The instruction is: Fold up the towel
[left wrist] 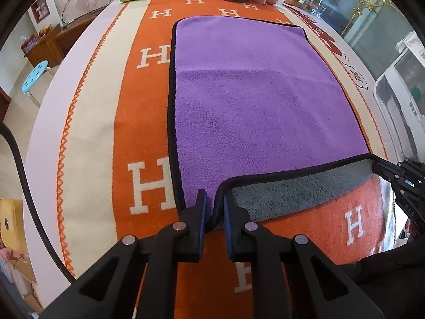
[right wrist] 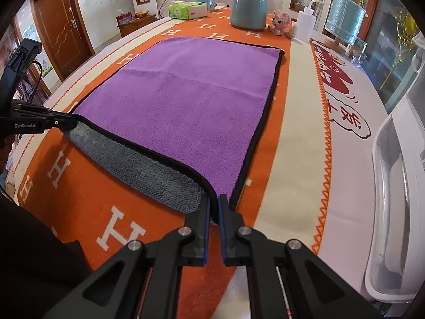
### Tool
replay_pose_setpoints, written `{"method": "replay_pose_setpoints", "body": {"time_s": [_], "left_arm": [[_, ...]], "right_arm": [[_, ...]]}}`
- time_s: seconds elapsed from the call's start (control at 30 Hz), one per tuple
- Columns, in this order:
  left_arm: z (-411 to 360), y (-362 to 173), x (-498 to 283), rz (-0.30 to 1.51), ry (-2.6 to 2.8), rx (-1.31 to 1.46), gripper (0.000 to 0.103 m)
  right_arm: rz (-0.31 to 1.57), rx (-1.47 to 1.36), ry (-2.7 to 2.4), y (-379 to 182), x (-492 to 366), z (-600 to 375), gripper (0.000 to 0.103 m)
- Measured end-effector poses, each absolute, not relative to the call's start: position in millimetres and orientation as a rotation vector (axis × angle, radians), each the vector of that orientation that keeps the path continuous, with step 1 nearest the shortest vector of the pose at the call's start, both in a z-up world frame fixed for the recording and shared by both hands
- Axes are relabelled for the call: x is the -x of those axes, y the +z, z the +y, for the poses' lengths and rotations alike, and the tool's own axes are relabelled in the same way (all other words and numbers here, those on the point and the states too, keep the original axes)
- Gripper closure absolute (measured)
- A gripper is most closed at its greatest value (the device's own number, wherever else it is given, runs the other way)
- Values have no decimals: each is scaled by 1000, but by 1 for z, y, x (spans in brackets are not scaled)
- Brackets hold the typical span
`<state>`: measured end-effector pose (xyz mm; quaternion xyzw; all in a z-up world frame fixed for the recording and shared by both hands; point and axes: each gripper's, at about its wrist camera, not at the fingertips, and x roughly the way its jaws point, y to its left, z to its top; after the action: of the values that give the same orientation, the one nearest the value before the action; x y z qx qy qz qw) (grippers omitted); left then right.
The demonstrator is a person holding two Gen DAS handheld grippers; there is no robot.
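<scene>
A purple towel [left wrist: 252,93] with a black hem and grey underside lies spread on the orange H-patterned table cover; it also shows in the right wrist view [right wrist: 191,101]. My left gripper [left wrist: 214,207] is shut on the towel's near left corner. My right gripper [right wrist: 214,207] is shut on the near right corner. The near edge is lifted off the cover, so the grey underside [left wrist: 292,188] shows between the two grippers. The right gripper also shows at the right of the left wrist view [left wrist: 377,166], the left gripper at the left of the right wrist view [right wrist: 71,121].
Beyond the towel stand a teal jar [right wrist: 248,9], a green tissue pack [right wrist: 187,9], a pink toy [right wrist: 283,22] and a white squeeze bottle [right wrist: 305,24]. A white plastic bin [right wrist: 393,199] sits at the table's right edge. A blue stool [left wrist: 35,75] stands left of the table.
</scene>
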<state>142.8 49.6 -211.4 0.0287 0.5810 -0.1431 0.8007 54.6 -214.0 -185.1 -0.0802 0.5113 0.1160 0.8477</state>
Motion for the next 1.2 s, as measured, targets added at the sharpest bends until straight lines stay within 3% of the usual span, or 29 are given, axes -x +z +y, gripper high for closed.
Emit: {"method": "replay_pose_setpoints", "body": {"time_s": [0.47, 0.83, 1.2], "left_arm": [[49, -181, -134, 1194, -271, -108, 96], [49, -107, -146, 1056, -229, -168, 97], [44, -41, -208, 878, -212, -175, 97]], "right_arm": [[1022, 168, 255, -166, -54, -215, 98], [899, 213, 266, -110, -67, -210, 98], [725, 255, 224, -63, -117, -213, 98]]}}
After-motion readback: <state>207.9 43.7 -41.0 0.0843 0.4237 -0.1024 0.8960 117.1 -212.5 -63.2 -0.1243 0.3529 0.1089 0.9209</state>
